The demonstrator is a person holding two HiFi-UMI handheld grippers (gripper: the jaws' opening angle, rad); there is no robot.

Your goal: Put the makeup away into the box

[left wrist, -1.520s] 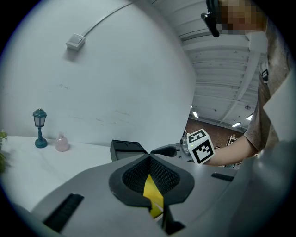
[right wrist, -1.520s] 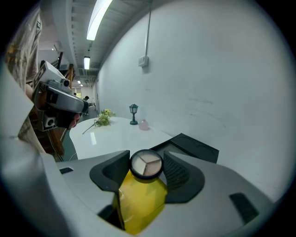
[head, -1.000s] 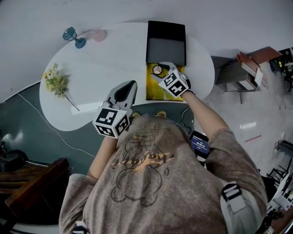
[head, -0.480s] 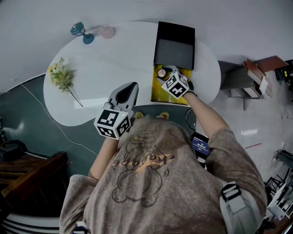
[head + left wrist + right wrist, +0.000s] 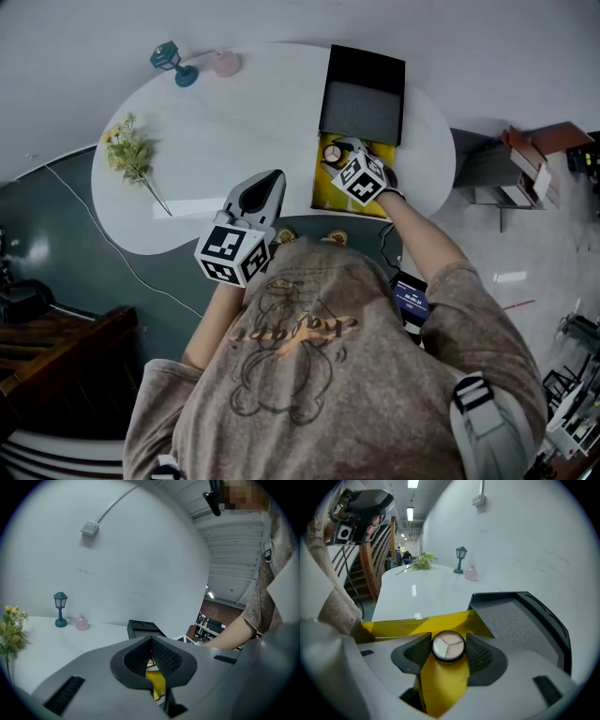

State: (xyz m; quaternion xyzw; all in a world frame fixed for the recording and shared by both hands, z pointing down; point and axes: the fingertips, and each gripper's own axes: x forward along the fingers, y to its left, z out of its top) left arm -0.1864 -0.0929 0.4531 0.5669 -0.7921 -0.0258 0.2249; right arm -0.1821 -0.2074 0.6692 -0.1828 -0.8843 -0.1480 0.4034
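Since the earlier frames the right gripper [image 5: 338, 150] has come down slightly over the yellow box [image 5: 327, 188], with its grip unchanged; the left gripper [image 5: 270, 179] has kept its place.

Right gripper: the jaws are closed on a round compact [image 5: 448, 647], one pad against each side of its black rim. The compact lies flat and face up, showing three pale pans. In the head view it sits at the upper left corner of the yellow box, right of centre in the frame. Whether it touches the box floor cannot be told.

Left gripper: the jaws are together at the tips with nothing between them. It is held above the near edge of the white table [image 5: 234, 122], at centre frame, well apart from the yellow box.

Layout: a black box with grey lining [image 5: 363, 108] lies open just beyond the yellow box, in the upper centre of the frame. At upper left stand a teal lantern ornament [image 5: 169, 58] and a pink bottle [image 5: 225, 64], close together. A flower sprig [image 5: 131, 155] lies at the left end of the table.
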